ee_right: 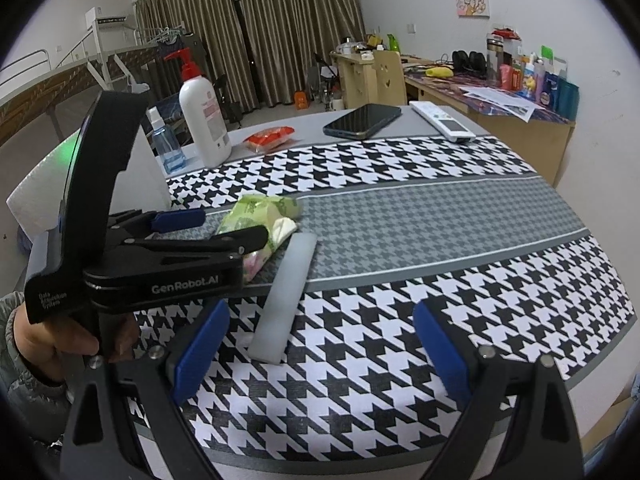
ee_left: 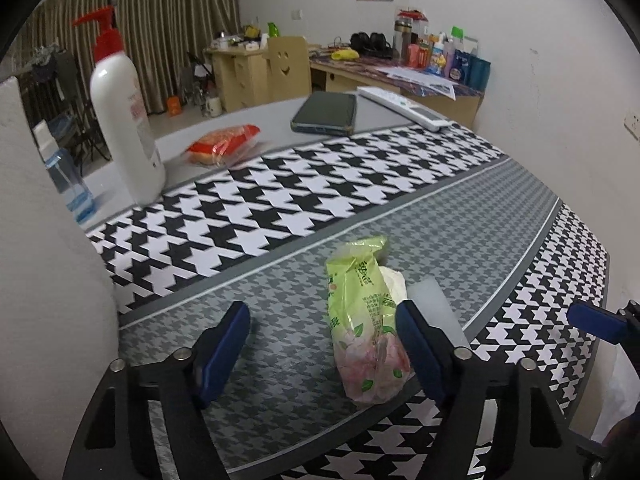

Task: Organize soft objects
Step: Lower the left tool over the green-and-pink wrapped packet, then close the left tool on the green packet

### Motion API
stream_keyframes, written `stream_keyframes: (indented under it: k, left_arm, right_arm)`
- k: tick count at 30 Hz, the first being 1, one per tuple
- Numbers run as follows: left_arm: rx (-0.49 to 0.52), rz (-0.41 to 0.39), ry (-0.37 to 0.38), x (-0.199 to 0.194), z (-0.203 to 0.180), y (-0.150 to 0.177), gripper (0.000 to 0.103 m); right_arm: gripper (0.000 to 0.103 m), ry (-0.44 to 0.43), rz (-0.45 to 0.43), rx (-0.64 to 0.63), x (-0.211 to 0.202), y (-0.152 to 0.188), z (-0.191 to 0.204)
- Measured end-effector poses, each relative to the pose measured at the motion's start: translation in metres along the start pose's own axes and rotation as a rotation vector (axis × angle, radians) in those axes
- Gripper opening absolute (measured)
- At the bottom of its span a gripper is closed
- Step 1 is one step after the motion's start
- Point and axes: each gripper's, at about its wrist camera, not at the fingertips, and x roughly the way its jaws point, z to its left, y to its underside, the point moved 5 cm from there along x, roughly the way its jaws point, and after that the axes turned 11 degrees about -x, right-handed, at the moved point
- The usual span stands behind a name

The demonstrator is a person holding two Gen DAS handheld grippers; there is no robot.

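On the houndstooth cloth (ee_right: 460,216), the broad right half of the worktop (ee_right: 316,120) lies bare before my right tongs (ee_right: 320,344). To their left a pale foam strip (ee_right: 286,296) lies slantwise, my left tongs (ee_left: 320,344) and the green tissue pack (ee_left: 360,312) crowding just beyond it. The far edge is lined: spray bottle (ee_right: 166,144), pump bottle (ee_right: 204,120), red snack packet (ee_right: 268,138), phone (ee_right: 362,120), remote control (ee_right: 442,120). A white paper-towel roll (ee_left: 44,280) walls off the left side.
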Motion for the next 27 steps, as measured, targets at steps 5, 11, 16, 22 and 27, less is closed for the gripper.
stream_keyframes:
  k: [5,11,16,22,27]
  left_arm:
    - [-0.011,0.02,0.018,0.006,0.0,0.0,0.07]
    - [0.025,0.028,0.061,0.007,-0.013,0.003,0.045]
    - [0.035,0.029,0.094,0.002,-0.018,0.006,0.021]
    - [-0.004,-0.009,0.075,-0.012,-0.005,0.002,0.02]
    - [0.0,-0.054,0.046,-0.023,0.002,0.001,0.02]
  right_arm:
    - [0.096,-0.006,0.011,0.002,0.007,-0.001,0.0]
    - [0.096,-0.008,0.024,-0.003,0.012,0.0,-0.001]
    - [0.096,-0.014,0.033,0.005,0.014,0.001,-0.001]
    - [0.096,-0.02,0.034,-0.01,0.018,-0.003,0.007]
    - [0.096,-0.002,0.033,-0.018,0.019,-0.006,0.011]
